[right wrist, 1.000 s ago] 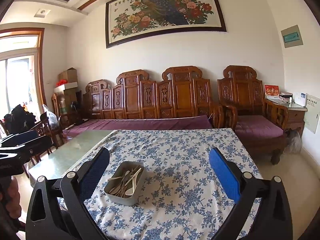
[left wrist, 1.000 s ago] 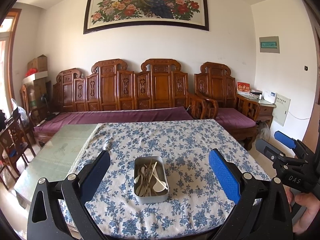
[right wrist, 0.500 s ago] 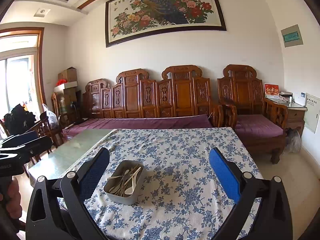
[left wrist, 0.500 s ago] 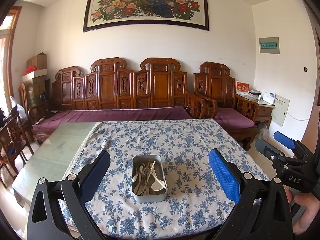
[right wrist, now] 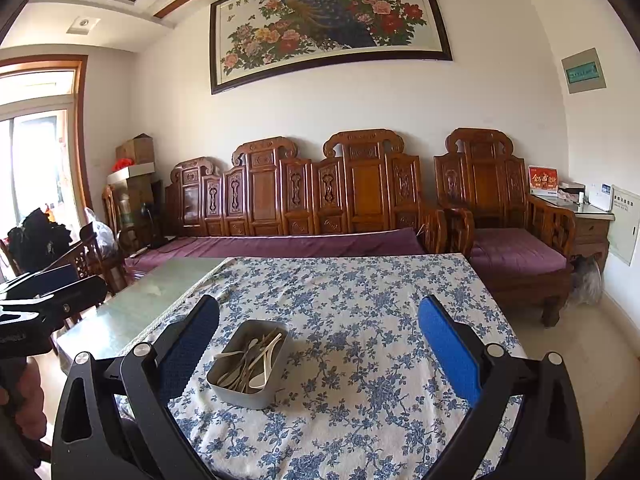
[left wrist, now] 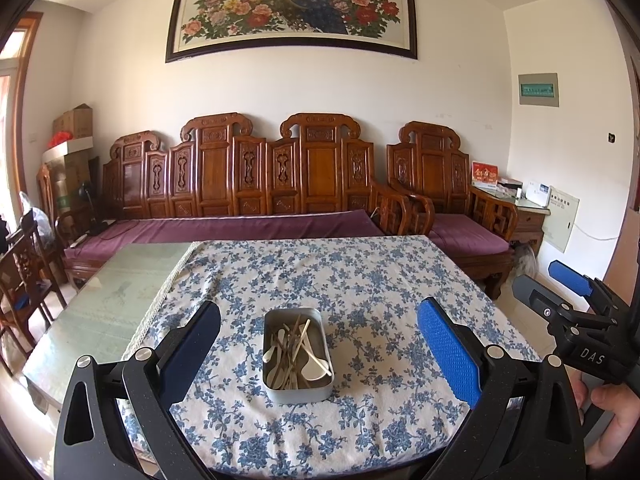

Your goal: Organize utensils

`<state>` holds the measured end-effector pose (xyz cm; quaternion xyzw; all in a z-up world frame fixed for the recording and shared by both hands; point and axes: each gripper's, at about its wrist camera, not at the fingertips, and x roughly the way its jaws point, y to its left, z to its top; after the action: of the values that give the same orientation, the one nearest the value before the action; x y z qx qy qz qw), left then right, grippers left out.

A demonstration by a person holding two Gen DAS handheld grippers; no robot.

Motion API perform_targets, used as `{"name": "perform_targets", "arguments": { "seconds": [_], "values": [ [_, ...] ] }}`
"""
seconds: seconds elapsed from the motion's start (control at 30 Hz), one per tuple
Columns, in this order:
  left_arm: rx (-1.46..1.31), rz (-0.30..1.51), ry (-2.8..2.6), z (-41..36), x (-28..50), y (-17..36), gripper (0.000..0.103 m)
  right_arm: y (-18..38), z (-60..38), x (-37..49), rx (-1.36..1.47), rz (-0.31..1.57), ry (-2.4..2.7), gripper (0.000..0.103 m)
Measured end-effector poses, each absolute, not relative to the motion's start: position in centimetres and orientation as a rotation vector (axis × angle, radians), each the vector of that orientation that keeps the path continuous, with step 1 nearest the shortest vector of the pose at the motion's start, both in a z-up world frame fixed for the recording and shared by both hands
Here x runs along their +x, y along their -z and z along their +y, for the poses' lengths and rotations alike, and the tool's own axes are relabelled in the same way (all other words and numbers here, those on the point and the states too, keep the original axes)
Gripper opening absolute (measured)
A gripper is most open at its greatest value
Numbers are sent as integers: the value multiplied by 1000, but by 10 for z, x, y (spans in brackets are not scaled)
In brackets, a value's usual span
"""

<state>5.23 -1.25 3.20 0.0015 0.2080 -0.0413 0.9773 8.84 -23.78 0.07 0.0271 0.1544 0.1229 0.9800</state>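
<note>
Two handheld grippers frame the bottom of each view, held above the near edge of a table; the left gripper stands with its jaws spread wide and nothing between them, and the right gripper likewise gapes empty, its holder's hand showing at lower right of the left-wrist frame. Just beyond, at lower centre, a metal tin sits on the blue-flowered tablecloth; inside lies a jumble of pale spoons and thin sticks, probably chopsticks, crossed over one another. The tangle fits utensils gathered into the tin as well as utensils awaiting sorting, so the stage stays open; any pick from it would want one piece taken at a free end, lifted straight, the tin kept from sliding on the cloth. Left of the cloth the bare glass tabletop shows; behind, a carved wooden bench lines the wall; top centre, a peacock painting.
</note>
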Motion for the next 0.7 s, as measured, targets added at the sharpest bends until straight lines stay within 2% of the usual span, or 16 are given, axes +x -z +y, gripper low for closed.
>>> {"name": "perform_targets", "arguments": {
  "seconds": [0.7],
  "values": [
    [2, 419, 86, -12, 52, -32, 95, 4, -238, 88, 55, 315, -247, 100]
  ]
}}
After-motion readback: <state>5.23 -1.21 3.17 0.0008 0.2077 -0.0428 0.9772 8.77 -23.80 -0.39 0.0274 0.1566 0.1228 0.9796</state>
